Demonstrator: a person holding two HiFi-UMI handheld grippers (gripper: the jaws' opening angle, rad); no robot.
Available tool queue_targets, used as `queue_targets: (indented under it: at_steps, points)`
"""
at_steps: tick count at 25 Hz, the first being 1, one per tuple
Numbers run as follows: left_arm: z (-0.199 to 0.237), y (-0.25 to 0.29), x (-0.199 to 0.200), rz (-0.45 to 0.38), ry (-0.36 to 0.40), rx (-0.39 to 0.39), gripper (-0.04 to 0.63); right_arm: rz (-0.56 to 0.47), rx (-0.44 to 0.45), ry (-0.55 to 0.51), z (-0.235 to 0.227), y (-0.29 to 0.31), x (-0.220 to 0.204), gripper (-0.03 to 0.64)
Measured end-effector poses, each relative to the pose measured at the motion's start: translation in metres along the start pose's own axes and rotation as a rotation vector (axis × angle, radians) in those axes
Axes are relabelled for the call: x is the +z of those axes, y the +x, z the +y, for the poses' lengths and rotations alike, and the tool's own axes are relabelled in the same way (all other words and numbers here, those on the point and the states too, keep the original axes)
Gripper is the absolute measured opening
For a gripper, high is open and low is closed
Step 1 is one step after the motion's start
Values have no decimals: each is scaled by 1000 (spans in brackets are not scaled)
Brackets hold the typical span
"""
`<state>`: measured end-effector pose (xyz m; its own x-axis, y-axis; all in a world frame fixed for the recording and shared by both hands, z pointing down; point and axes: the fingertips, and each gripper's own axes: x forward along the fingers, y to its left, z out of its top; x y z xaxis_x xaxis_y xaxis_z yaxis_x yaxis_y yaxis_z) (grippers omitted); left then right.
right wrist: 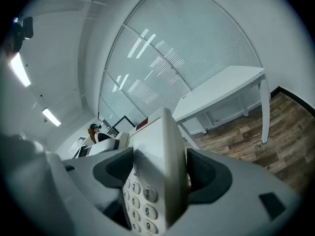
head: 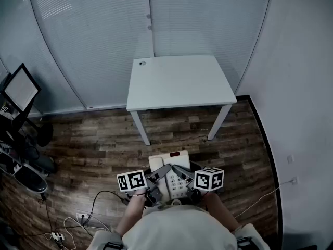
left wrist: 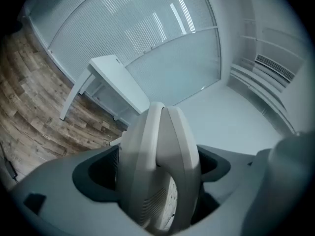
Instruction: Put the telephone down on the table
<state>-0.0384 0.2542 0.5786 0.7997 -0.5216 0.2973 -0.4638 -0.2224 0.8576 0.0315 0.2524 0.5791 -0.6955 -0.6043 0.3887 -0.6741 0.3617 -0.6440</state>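
- Both hands low, close to body, grippers angled slightly down, pointing inward.
- L gripper [head: 157, 178] clamped on telephone [head: 167, 161], handset side; R gripper [head: 183, 176] clamped on keypad side.
- Telephone held over wood floor [head: 104, 139], well apart from white table [head: 179, 82] ahead.
- Monitor [head: 21, 88] and cables [head: 78, 219] on the left.

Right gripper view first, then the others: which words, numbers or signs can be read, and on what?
"2", "3", "5", "6", "8", "9": grey keys of the white plastic desk telephone.
Its dark red display window: too small to read.
Nothing else legible.
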Motion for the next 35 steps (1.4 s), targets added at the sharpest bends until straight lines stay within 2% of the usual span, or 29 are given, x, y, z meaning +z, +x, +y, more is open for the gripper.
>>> queue_targets:
  at_steps: [12,35]
  points:
    - [6,-35,-15,20,-14,-1,446,2,-20,14,28,-2,-29,343]
    - [-2,-20,-29,-21,1,19,446,14,18,6,11,-16,-30,344]
